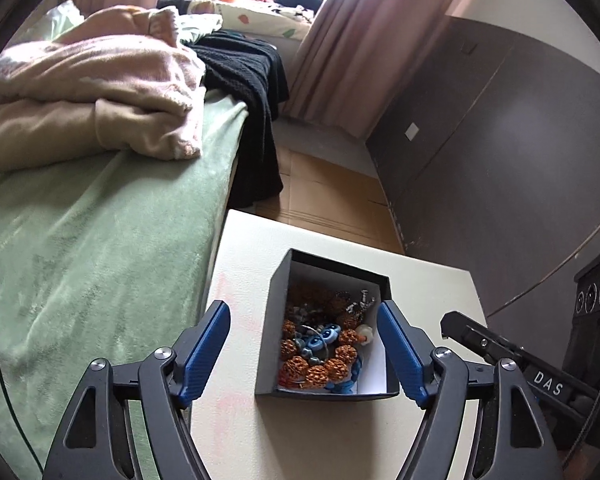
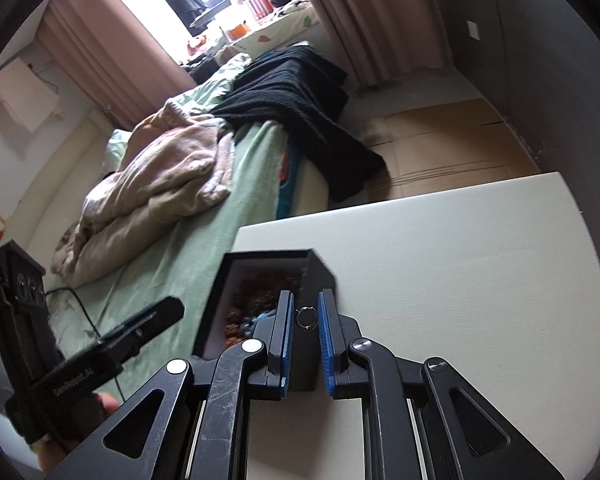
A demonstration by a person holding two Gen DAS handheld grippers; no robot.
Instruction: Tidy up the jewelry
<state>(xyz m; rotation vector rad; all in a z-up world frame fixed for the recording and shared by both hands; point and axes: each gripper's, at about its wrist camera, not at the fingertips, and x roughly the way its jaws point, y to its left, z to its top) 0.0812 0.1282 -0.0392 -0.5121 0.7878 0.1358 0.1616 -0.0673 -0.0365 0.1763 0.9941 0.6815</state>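
Note:
A black open box [image 1: 269,320] stands on the white table [image 1: 236,440]. It holds brown bead strings [image 1: 320,370], blue pieces and small metal charms. My left gripper [image 1: 304,314] is open wide, its jaws on either side of the box's near end. In the right wrist view, my right gripper [image 2: 305,307] is shut on a small silver ring [image 2: 305,317], held over the box's right wall [image 2: 320,276]. The right gripper [image 1: 460,330] also shows at the right of the left wrist view.
A bed with a green sheet [image 1: 80,260] lies left of the table, with a pink blanket [image 1: 100,80] and a black garment [image 1: 252,92] on it. A dark cabinet wall [image 1: 500,160] stands at the right. Cardboard covers the floor [image 1: 324,196] beyond the table.

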